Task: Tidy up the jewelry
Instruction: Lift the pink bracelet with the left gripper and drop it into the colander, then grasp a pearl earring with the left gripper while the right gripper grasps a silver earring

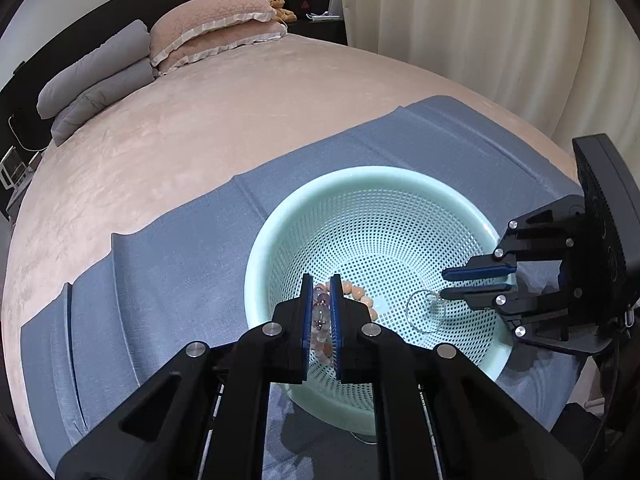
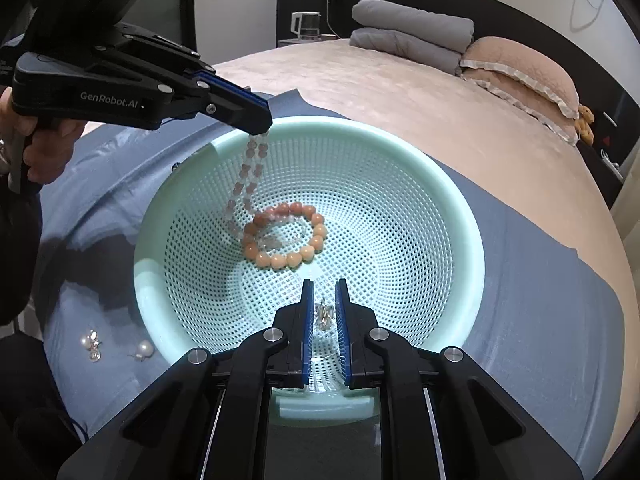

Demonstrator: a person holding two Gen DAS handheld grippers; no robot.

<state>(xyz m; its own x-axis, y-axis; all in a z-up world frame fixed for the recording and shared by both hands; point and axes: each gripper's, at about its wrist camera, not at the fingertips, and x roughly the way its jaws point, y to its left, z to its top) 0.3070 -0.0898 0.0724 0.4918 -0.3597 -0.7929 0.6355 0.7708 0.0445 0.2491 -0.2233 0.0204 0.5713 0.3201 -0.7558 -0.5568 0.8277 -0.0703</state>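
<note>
A mint green perforated basket (image 1: 372,176) (image 2: 460,216) stands on a blue cloth on the bed. An orange bead bracelet (image 2: 288,236) (image 1: 360,294) lies in it. My left gripper (image 1: 322,280) (image 2: 260,124) is shut on a pale pink crystal bead strand (image 2: 248,176) (image 1: 320,320) that hangs into the basket, its lower end on the orange bracelet. My right gripper (image 2: 325,284) (image 1: 444,282) is shut on a thin clear bangle (image 1: 426,312) with a small silver charm (image 2: 324,314), low over the basket floor.
Two pearl earrings (image 2: 93,344) (image 2: 145,348) lie on the blue cloth (image 1: 168,264) left of the basket in the right wrist view. Pink pillows (image 1: 216,24) and folded grey quilts (image 1: 96,76) sit at the bed's head. Curtains (image 1: 480,32) hang beyond.
</note>
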